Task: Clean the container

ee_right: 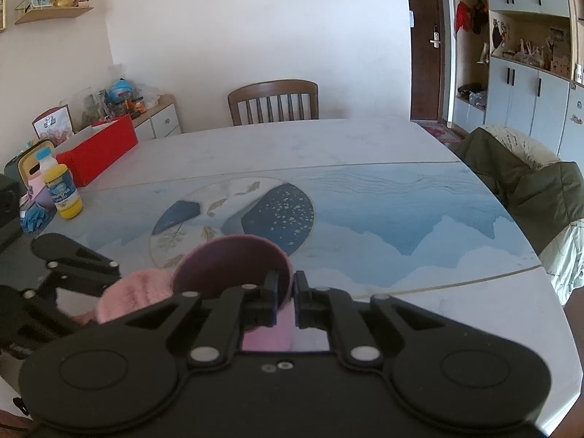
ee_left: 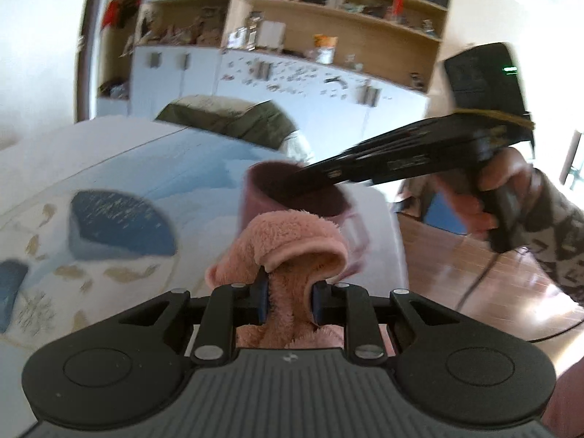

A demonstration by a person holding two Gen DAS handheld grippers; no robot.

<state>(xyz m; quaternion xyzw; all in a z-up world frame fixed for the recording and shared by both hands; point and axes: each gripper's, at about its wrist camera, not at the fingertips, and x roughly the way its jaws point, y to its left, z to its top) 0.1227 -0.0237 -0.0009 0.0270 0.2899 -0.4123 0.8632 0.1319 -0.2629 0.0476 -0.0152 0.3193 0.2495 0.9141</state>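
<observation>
A mauve-pink cup (ee_left: 255, 197) is held up above the table, tilted toward the left wrist camera. My right gripper (ee_right: 285, 294) is shut on the cup's rim (ee_right: 233, 266), one finger inside and one outside; in the left wrist view it reaches in from the right as a black bar (ee_left: 383, 162) held by a hand. My left gripper (ee_left: 290, 297) is shut on a fluffy pink cloth (ee_left: 288, 252), bunched just below the cup's mouth. From the right wrist camera the cloth (ee_right: 135, 292) sits left of the cup, touching its side.
The table (ee_right: 365, 200) has a blue and white printed top. At its far left stand a yellow bottle (ee_right: 62, 188), a red box (ee_right: 98, 146) and other items. A wooden chair (ee_right: 273, 102) is behind, a green coat (ee_right: 518, 182) on the right.
</observation>
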